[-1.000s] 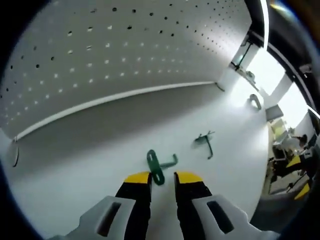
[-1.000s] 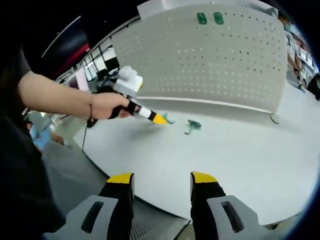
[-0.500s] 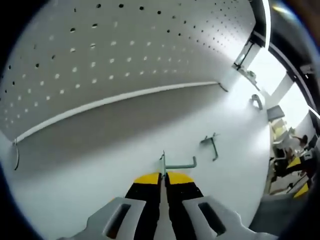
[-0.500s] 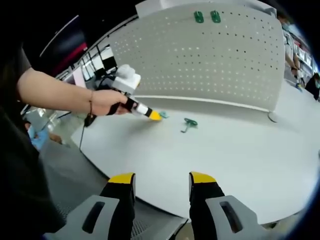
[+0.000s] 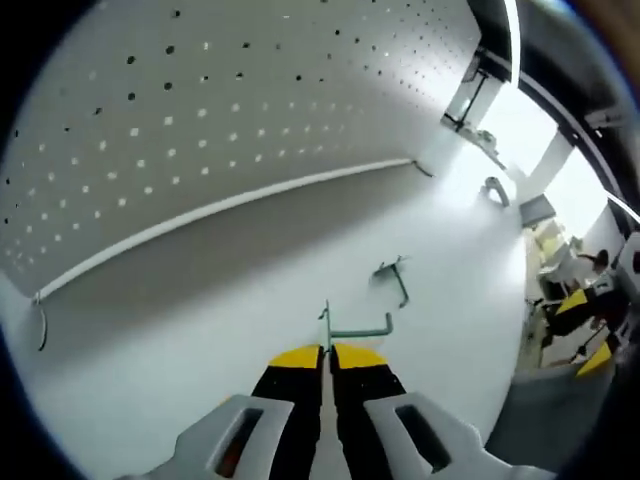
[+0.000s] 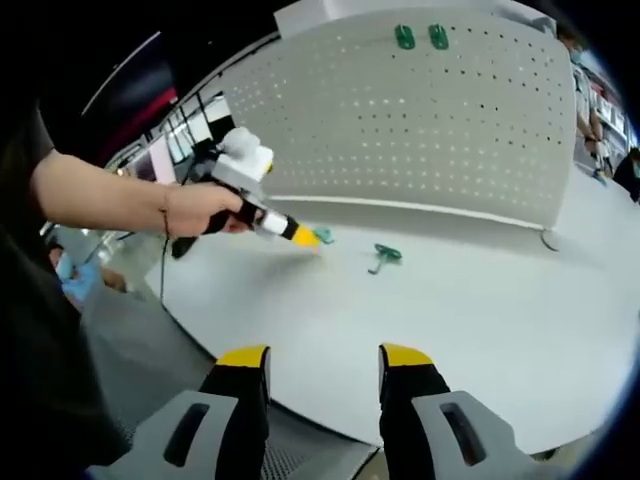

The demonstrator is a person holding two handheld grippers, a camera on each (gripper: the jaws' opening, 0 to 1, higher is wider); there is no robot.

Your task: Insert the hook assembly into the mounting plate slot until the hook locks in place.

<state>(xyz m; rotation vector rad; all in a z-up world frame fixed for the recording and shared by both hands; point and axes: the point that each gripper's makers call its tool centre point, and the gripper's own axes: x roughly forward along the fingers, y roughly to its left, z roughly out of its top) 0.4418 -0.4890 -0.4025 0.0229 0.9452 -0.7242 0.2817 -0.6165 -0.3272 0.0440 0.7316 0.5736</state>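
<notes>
While my left gripper (image 5: 326, 352) pinches a green hook (image 5: 352, 326) low in the left gripper view's centre, my right gripper (image 6: 323, 358) hangs wide apart, another hook (image 6: 384, 255) mid-frame below the pegboard (image 6: 420, 120).

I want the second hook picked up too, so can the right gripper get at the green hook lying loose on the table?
Probably yes. The right gripper is open, and bare table lies between it and the loose green hook. The left gripper sits off to one side.

Left gripper view sits low, near the pegboard (image 5: 230, 110) — right gripper view faces it from farther back.
</notes>
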